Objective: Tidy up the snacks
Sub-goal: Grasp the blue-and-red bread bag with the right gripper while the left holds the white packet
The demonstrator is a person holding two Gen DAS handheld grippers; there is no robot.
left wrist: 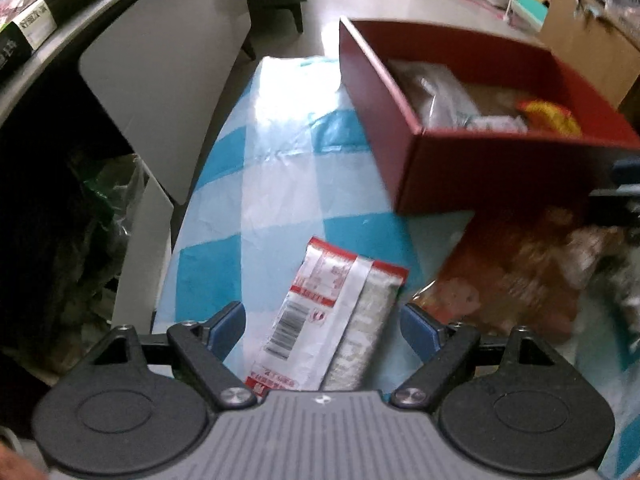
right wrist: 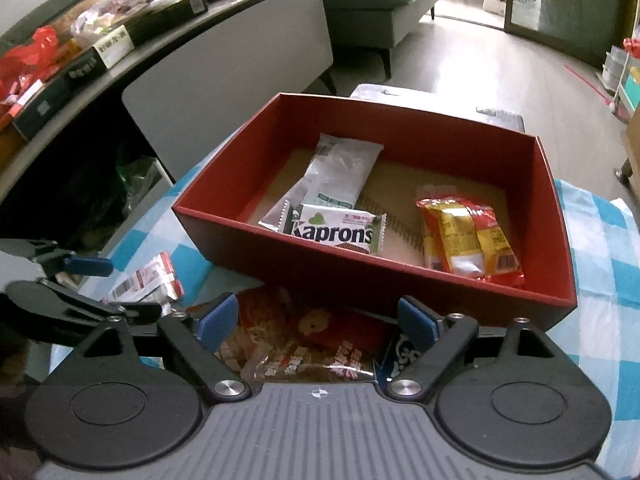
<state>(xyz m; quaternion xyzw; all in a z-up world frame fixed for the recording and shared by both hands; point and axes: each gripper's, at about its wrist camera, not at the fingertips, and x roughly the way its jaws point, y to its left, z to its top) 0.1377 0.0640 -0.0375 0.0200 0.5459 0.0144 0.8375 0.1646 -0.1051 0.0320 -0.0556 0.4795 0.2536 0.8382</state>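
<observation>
- My left gripper (left wrist: 322,322) stands wide, and a red-and-white packet (left wrist: 332,320) lies on the cloth (left wrist: 280,184) between its blue pads (left wrist: 228,326); the pads do not touch it.
- In the right wrist view this same packet (right wrist: 146,284) lies at the near left, beside the left gripper (right wrist: 86,266).
- My right gripper (right wrist: 316,322) is also wide, with a brown snack bag (right wrist: 304,344) under its fingers; the pads are beside the bag, not pressing it.
- A small blue packet (right wrist: 404,354) shows just at the right pad, partly hidden.
- The red box (right wrist: 400,280) stands on the checked cloth, just beyond the brown bag.
- Inside the box, at the left, a white Kaprons wafer (right wrist: 340,232) lies on a long silver-white packet (right wrist: 336,176).
- At the right of the box lies a red-and-yellow packet (right wrist: 468,236), well apart from the wafer.
- At the far left is a grey table (right wrist: 228,68) with more snacks and dark boxes on top.
- A grey sofa (right wrist: 380,4) stands far behind, on the pale floor.
</observation>
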